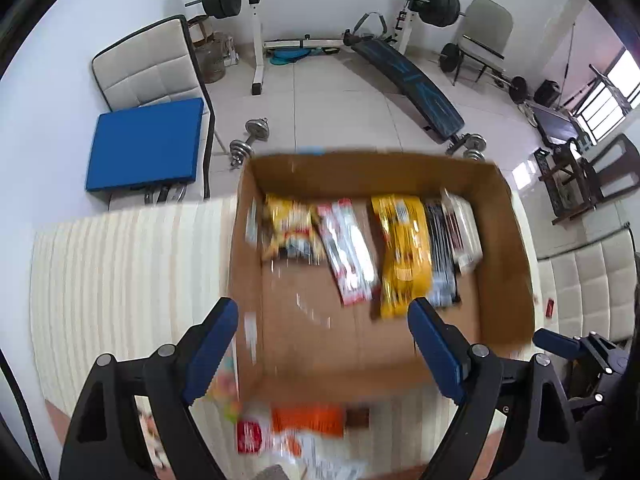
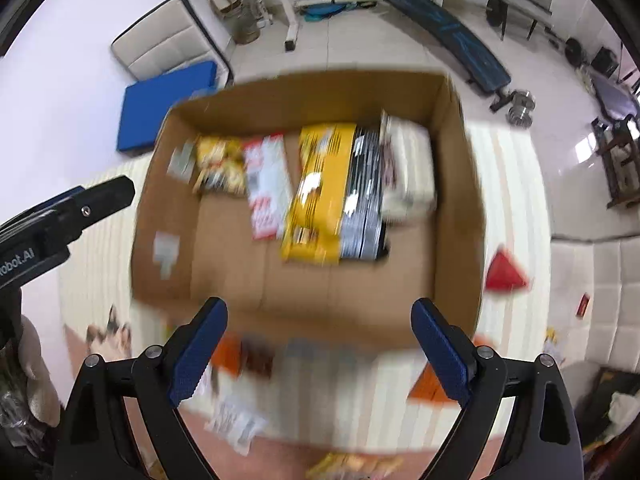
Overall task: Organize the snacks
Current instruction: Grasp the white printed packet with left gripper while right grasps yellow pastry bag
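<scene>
Both sets of jaws stood wide apart with nothing between them. The left gripper (image 1: 323, 350) hung over the near half of the box (image 1: 516, 240), one finger outside its left wall, the other above the bare cardboard floor. The right gripper (image 2: 319, 350) hovered at the box's near wall, pointing steeply down.

Inside, packed snacks lined the far end: a small yellow bag (image 1: 290, 226) at 11 o'clock from the left gripper, a red-and-white pack (image 1: 350, 250) at 12, a long yellow pack (image 1: 404, 252) and a black pack (image 1: 440, 256) at 1, with a white carton (image 1: 466, 232) against the right wall.

Loose snacks waited on the striped mat (image 1: 120, 280) at 6 o'clock, nearest the camera: an orange pack (image 1: 308, 420) and a red packet (image 1: 249, 436), both blurred. In the right wrist view a red triangular item (image 2: 505, 270) lay at 2 o'clock, outside the box.

The step in hand looked like a reach for the next loose snack. Done well, it would call for a pause until the view steadied, one pack taken by its edge, then laid flat in the empty near half beside the row.
</scene>
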Motion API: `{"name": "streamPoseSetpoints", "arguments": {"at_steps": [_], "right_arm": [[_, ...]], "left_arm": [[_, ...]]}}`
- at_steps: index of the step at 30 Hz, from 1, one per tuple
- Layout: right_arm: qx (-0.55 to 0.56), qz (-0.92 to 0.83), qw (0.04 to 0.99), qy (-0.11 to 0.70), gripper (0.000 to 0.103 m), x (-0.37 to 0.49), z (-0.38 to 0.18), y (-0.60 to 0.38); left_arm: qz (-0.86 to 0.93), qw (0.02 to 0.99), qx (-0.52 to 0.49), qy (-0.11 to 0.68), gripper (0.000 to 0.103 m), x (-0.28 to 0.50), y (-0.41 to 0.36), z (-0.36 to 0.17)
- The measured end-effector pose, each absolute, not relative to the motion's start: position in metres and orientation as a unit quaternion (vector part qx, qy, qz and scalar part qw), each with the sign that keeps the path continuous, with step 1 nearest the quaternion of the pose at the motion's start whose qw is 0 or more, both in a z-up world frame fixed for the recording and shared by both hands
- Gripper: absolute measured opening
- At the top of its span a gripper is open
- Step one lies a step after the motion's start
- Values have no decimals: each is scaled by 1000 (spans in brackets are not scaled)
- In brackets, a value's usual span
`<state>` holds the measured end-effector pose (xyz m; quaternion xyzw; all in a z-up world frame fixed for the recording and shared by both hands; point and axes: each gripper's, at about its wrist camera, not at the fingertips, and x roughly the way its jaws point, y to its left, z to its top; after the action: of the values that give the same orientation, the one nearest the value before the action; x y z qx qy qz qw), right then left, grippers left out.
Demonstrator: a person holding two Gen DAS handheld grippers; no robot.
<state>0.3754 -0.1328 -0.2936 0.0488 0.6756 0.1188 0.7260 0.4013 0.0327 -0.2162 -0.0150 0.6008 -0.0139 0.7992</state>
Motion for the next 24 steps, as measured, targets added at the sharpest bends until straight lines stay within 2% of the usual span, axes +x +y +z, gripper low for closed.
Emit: {"name": "streamPoseSetpoints", "arguments": {"at_steps": [5, 11, 15, 19, 20, 22, 23, 24], "right_arm": [[25, 126, 686, 716, 95, 289, -320, -147], [-181, 123, 607, 764, 95, 192, -378, -140], [-269, 148, 567, 765, 95, 149, -414, -126], [-324, 161, 560, 745, 93, 135, -439, -111], [-322, 163, 561, 745, 91, 134, -443, -108], [-300, 159, 562, 754, 68, 138, -451, -109], [-280, 155, 565, 761, 62, 142, -453, -112], [-245, 148, 567, 773, 50, 148, -455, -118]], "left_arm": [[-11, 778, 3, 629, 87, 316, 30, -236], [11, 732, 14, 681, 87, 223, 22, -294], [16, 693, -12, 720, 87, 185, 26, -334], [28, 688, -13, 725, 87, 165, 32, -350], [30, 688, -13, 725, 87, 163, 34, -352], [26, 685, -13, 728, 87, 163, 35, -356], [25, 685, -12, 728, 87, 163, 35, -358], [21, 684, -9, 729, 87, 164, 33, -360]]}}
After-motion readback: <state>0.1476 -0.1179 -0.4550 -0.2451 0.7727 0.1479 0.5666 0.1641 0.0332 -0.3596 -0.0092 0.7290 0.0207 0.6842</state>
